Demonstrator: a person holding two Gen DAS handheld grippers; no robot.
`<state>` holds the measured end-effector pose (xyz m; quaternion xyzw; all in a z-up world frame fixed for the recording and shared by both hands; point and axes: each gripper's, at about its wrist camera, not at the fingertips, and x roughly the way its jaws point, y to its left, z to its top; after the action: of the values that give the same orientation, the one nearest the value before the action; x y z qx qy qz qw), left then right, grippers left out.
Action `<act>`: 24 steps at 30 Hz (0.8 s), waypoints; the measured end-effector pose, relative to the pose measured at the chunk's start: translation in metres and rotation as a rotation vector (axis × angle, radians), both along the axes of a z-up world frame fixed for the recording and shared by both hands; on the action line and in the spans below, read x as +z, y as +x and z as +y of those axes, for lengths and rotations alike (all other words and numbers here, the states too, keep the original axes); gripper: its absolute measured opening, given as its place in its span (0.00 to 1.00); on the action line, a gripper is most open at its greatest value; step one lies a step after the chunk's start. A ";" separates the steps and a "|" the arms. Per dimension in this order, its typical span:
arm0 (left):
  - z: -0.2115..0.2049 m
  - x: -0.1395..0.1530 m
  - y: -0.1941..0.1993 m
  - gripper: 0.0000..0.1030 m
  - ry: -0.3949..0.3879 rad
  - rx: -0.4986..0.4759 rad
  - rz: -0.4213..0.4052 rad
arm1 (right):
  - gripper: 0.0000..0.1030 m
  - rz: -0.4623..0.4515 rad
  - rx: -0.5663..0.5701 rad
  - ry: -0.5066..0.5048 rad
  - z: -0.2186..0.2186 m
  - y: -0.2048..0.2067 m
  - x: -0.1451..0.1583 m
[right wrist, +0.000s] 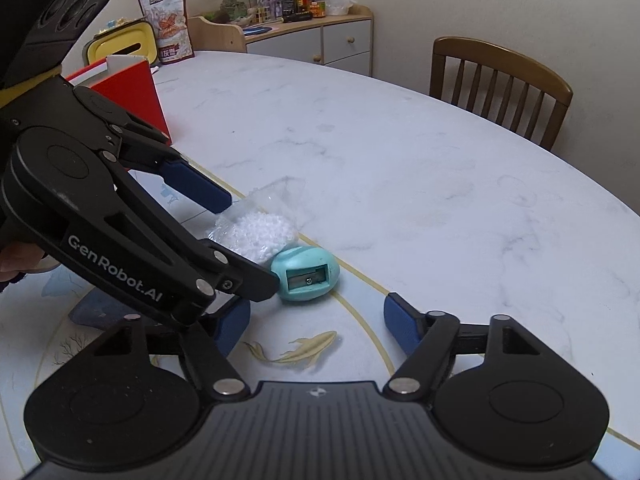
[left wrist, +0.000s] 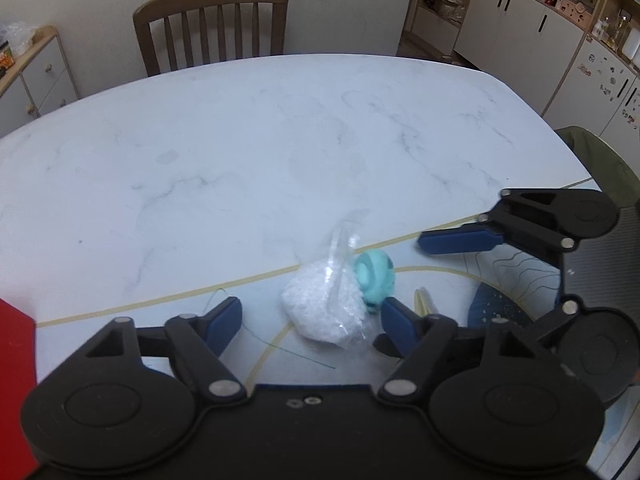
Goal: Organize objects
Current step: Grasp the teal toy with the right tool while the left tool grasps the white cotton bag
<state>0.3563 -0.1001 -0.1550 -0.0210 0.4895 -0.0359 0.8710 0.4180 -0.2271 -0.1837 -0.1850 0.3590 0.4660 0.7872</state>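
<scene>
A clear bag of white beads [left wrist: 324, 308] lies on the marble table [left wrist: 240, 140], touching a teal egg-shaped pencil sharpener [left wrist: 374, 276] on its right. My left gripper [left wrist: 310, 318] is open, with one finger on each side of the bag. In the right wrist view the left gripper [right wrist: 248, 244] straddles the bag [right wrist: 260, 232] from the left, and its lower finger partly hides it. My right gripper [right wrist: 318, 320] is open and holds nothing, just short of the sharpener [right wrist: 308, 276]. From the left wrist view the right gripper [left wrist: 432, 292] comes in from the right, its lower finger hidden.
A red box [right wrist: 128, 96] stands at the table's left, with a yellow container [right wrist: 124, 40] and a snack bag [right wrist: 170, 24] behind it. A wooden chair [right wrist: 500, 84] is at the far side. A sideboard [right wrist: 304, 40] lines the wall. A fish-pattern mat [right wrist: 304, 350] lies under the grippers.
</scene>
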 end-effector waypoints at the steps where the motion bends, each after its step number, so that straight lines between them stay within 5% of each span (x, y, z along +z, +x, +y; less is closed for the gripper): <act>1: 0.000 0.000 0.000 0.66 -0.002 -0.003 0.000 | 0.66 0.000 0.007 0.001 0.001 0.000 -0.001; 7: 0.004 -0.002 0.002 0.49 -0.034 -0.013 0.002 | 0.61 -0.018 0.040 0.012 0.009 0.001 -0.001; 15: 0.015 0.006 0.001 0.42 -0.074 0.012 -0.011 | 0.57 -0.023 0.062 0.024 0.022 0.008 -0.002; 24: 0.029 0.014 -0.001 0.36 -0.102 0.063 -0.023 | 0.38 -0.001 0.050 0.050 0.023 0.015 -0.001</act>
<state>0.3551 -0.0714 -0.1411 -0.0806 0.4762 -0.0336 0.8750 0.4328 -0.2043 -0.1850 -0.1746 0.3423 0.4940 0.7800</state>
